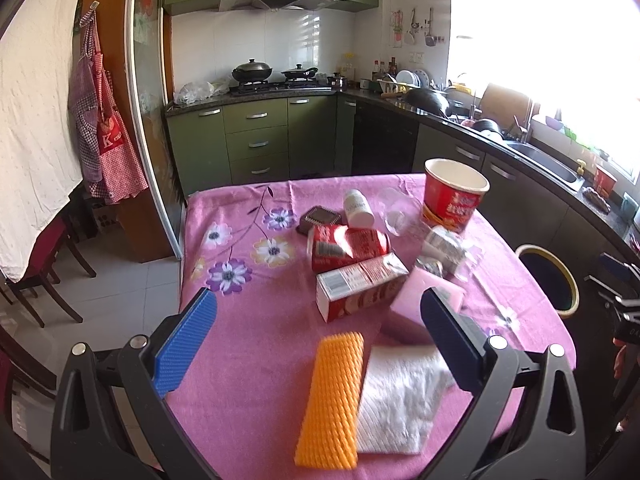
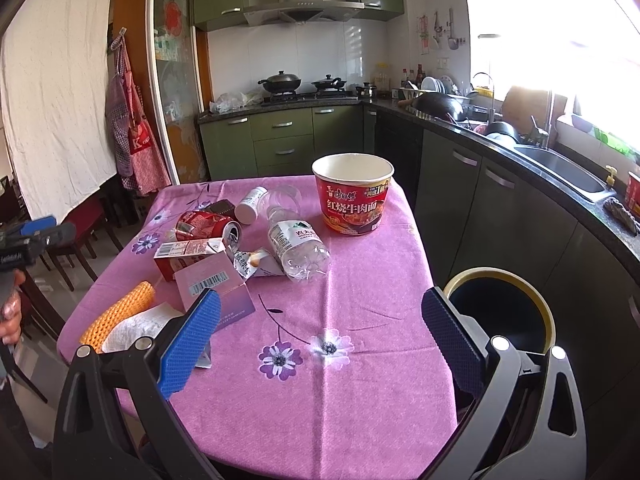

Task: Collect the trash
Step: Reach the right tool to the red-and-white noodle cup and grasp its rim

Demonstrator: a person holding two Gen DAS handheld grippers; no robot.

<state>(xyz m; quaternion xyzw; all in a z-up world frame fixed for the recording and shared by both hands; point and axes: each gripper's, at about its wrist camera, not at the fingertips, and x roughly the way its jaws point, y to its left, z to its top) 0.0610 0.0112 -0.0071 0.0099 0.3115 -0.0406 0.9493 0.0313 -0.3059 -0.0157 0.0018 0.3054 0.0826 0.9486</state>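
Trash lies on a pink flowered tablecloth [image 1: 248, 320]. My left gripper [image 1: 318, 298] hangs open above an orange foam net [image 1: 332, 396] and a white paper towel [image 1: 400, 396], holding nothing. Beyond them lie a pink box [image 1: 424, 294], a red-and-white carton [image 1: 360, 290], a red can [image 1: 348, 246], a white pill bottle [image 1: 358, 208] and a red noodle bowl [image 1: 454, 196]. My right gripper [image 2: 322, 300] is open and empty over the near cloth [image 2: 320, 400]. Ahead of it are a clear water bottle [image 2: 298, 244] and the noodle bowl [image 2: 352, 196].
A round dark bin with a pale rim [image 2: 480, 272] stands right of the table, against the dark counter cabinets [image 2: 500, 208]. Red-seated chairs [image 1: 52, 256] stand at the left. Green cabinets and a stove [image 1: 276, 84] are behind the table.
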